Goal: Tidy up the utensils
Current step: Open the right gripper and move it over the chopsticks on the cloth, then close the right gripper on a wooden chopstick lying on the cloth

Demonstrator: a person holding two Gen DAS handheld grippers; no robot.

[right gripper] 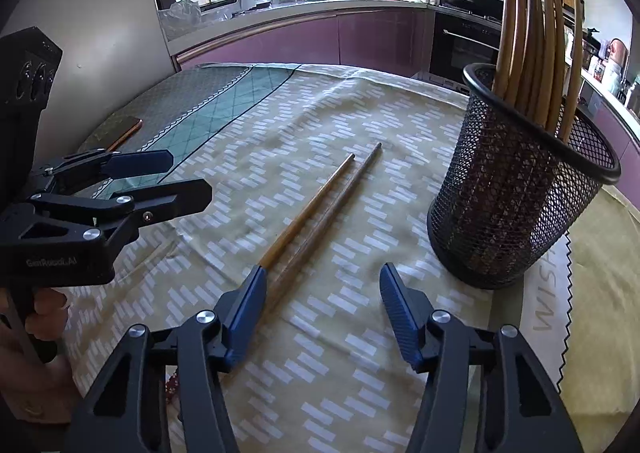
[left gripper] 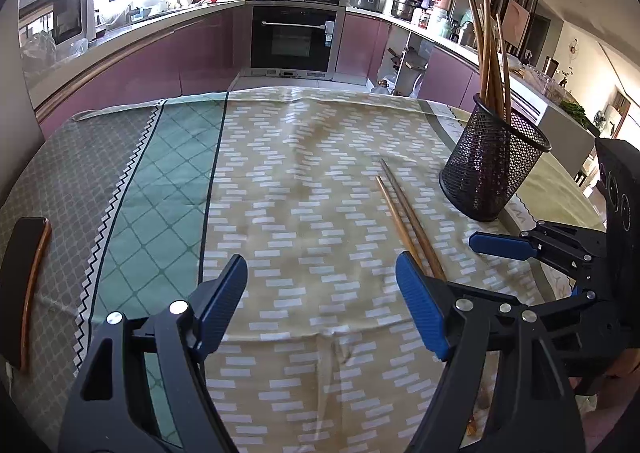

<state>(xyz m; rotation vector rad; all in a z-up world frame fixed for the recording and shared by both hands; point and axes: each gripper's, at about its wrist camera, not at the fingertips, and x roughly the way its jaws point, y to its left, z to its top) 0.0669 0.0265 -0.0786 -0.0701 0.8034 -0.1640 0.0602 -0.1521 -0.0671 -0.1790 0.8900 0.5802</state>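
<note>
Kitchen, bench (left gripper: 96,157) under a patterned cloth (left gripper: 300,173): beige with white dashes in the middle, a green and grey checked band along one side.

On the beige part, a pair of chopsticks (left gripper: 408,213) lying flat, side by side and almost touching, one lighter, one darker. Thin ends toward the far edge of the bench, thick ends toward the tools.

Left tool (left gripper: 322,301): open wide, tilted down over the cloth, nothing between its blue pads (left gripper: 224,293). Thick ends of the pair hidden behind its right-hand finger in the left wrist view; contact there impossible to tell.

Right tool (right gripper: 324,305): open too, though narrower, low over the cloth. In its own view, the lighter chopstick disappears behind the left-hand finger and the darker one ends just inside that finger. Pads not pressed on either stick, so nothing gripped.

Black mesh cup (right gripper: 512,205) upright on the cloth, near the loose pair and to its right in both views. Inside, a bundle of standing chopsticks (right gripper: 532,53), well above the rim and leaning apart.

Dark phone (left gripper: 24,293) flat on the grey part of the cloth, well apart from the pair and the cup.

Hand (right gripper: 40,317) around the left tool's grip at the left edge of the right wrist view.

Behind the bench, an oven (left gripper: 294,37).
</note>
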